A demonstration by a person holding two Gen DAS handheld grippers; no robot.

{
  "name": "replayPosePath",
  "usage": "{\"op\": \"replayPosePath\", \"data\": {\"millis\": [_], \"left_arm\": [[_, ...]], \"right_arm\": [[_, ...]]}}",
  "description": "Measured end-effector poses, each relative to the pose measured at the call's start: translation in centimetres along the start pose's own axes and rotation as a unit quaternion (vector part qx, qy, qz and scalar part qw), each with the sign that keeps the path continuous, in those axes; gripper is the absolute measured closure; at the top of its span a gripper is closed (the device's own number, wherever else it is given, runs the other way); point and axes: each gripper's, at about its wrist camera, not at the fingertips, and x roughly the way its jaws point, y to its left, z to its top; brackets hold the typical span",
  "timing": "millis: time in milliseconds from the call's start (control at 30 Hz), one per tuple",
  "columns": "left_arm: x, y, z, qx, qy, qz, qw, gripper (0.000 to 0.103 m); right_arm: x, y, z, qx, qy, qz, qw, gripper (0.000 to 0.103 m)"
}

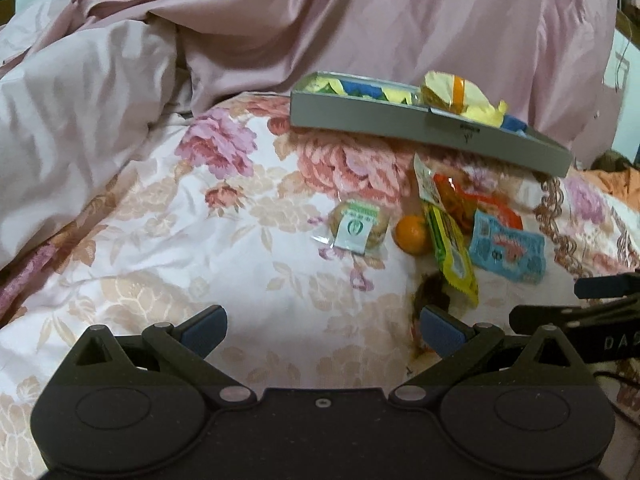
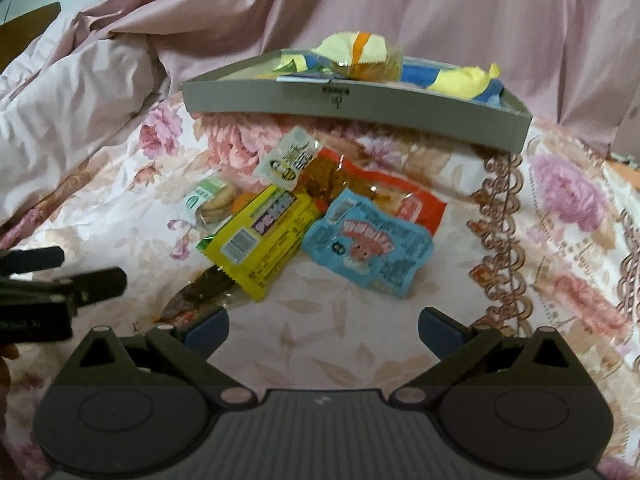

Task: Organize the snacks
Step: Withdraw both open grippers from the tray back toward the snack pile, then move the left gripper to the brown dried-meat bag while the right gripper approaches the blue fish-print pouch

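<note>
1. So both grippers hang over a floral bedspread [image 2: 360, 340], fingers spread wide, nothing in either. Left gripper [image 1: 322, 330] sits just left of the right gripper [image 2: 323, 330].
2. Grey tray [image 2: 360, 108] is at the far side against a pink quilt [image 2: 440, 8], already holding yellow and blue packs, with a yellow-orange wrapped bun [image 2: 360, 56] piled on top.
3. Loose snacks lie in a heap in front of the tray: yellow bar [image 2: 260, 240], blue shrimp pack [image 2: 368, 248], orange-red pack [image 2: 400, 200] partly under the blue one, a small white-green packet [image 2: 288, 160].
4. Left of the heap: wrapped cookie [image 1: 358, 222] and a tangerine [image 1: 412, 234] just beside it.
5. A dark-brown clear packet [image 2: 200, 296] pokes out from under the yellow bar, right by the right gripper's left finger.
</note>
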Motion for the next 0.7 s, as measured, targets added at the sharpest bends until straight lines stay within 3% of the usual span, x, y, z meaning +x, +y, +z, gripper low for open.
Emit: {"op": "replayPosePath", "data": {"millis": [267, 533, 700], "left_arm": [[0.5, -0.2, 0.0, 0.006, 0.015, -0.006, 0.9998, 0.001], [1.1, -1.3, 0.0, 0.031, 0.030, -0.026, 0.9987, 0.001], [1.7, -2.4, 0.0, 0.058, 0.041, -0.032, 0.9970, 0.001]], "right_arm": [[0.4, -1.0, 0.7, 0.020, 0.012, 0.010, 1.000, 0.000], [2.1, -3.4, 1.7, 0.088, 0.055, 0.057, 0.993, 0.000], [2.3, -3.4, 2.7, 0.046, 0.042, 0.052, 0.997, 0.000]]}}
